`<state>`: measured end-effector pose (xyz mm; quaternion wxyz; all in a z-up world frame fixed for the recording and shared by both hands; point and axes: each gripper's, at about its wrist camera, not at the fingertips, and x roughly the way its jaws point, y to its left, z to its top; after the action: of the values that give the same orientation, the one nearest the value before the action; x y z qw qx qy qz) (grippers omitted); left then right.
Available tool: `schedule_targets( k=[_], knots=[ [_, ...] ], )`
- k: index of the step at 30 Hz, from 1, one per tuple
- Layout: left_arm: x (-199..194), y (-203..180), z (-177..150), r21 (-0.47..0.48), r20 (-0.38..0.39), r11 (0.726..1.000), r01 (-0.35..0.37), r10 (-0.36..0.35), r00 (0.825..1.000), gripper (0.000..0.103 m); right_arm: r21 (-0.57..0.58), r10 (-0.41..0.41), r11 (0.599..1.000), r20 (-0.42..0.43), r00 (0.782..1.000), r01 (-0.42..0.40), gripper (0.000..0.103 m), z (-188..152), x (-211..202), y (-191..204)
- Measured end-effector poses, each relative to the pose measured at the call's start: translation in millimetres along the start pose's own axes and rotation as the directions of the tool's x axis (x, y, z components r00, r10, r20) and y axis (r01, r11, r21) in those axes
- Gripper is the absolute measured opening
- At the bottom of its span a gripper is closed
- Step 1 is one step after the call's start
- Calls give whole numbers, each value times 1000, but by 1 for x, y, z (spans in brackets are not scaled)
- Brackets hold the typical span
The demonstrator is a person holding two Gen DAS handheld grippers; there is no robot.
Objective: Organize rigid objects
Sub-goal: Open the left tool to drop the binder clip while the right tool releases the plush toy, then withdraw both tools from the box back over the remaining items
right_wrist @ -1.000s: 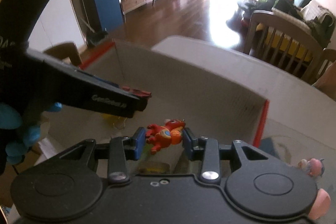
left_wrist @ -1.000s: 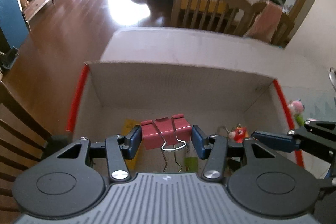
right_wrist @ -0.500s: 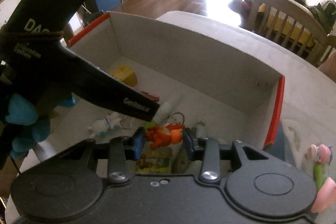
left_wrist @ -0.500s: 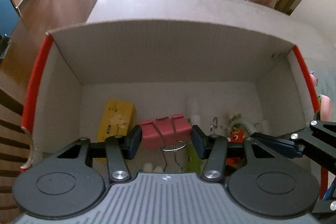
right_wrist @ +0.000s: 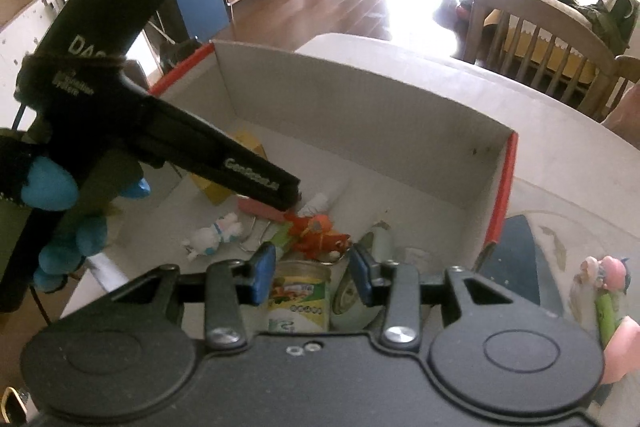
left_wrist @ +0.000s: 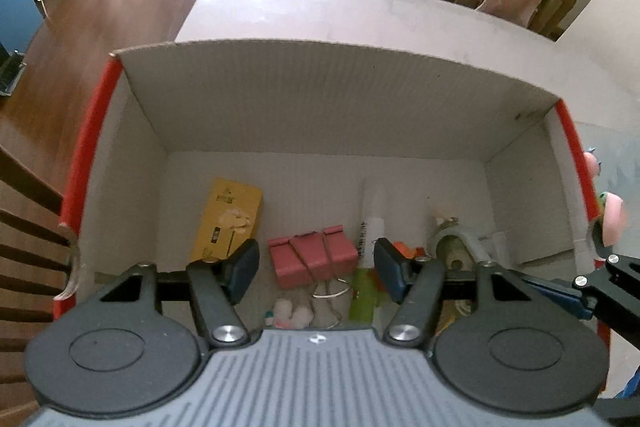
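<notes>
White tabletop (left_wrist: 400, 15), cardboard box (left_wrist: 320, 99): pink binder clip (left_wrist: 312, 259) dropped in, left claw (left_wrist: 316, 263) opening empty; right claw (right_wrist: 312, 267) opening, orange toy (right_wrist: 320, 233) released; figurines (right_wrist: 604, 279) remain outside.

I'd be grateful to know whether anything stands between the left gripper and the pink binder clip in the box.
Nothing visible does. The binder clip lies in the box straight ahead of the left gripper, whose jaws are opening clear of it; the green tube only lies beside it.
</notes>
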<state>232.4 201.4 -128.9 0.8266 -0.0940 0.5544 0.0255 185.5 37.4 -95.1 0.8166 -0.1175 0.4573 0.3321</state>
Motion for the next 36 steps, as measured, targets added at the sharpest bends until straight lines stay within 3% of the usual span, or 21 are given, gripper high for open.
schedule_targets(
  k=[4, 13, 18, 20, 24, 27, 33, 36],
  knots=[
    [-20, 0, -10, 17, 42, 1000, -8, 8, 999, 63, 17, 17, 1000, 28, 999, -18, 41, -4, -17, 2],
    [-56, -25, -4, 45, 146, 999, -14, 7, 989, 63, 20, 41, 999, 119, 992, -43, 53, -13, -62, 0],
    [-89, -30, -17, 48, 209, 999, 8, -18, 978, 63, 9, 62, 998, 176, 982, -65, 56, -19, -90, -1],
    [-102, -34, -22, 52, 233, 998, 18, -29, 972, 63, 9, 66, 998, 202, 977, -70, 65, -22, -103, -3],
    [-124, -43, -30, 66, 274, 997, 27, -44, 961, 63, 17, 76, 996, 238, 968, -82, 67, -25, -119, -12],
    [-135, -52, -37, 70, 301, 997, 33, -53, 952, 70, 27, 78, 996, 257, 963, -87, 69, -32, -130, -19],
    [-146, -74, -48, 90, 326, 995, 41, -69, 943, 71, 52, 58, 996, 290, 955, -76, 79, -50, -148, -36],
    [-148, -86, -53, 93, 328, 994, 49, -77, 941, 79, 59, 37, 997, 308, 951, -58, 81, -60, -156, -46]
  ],
)
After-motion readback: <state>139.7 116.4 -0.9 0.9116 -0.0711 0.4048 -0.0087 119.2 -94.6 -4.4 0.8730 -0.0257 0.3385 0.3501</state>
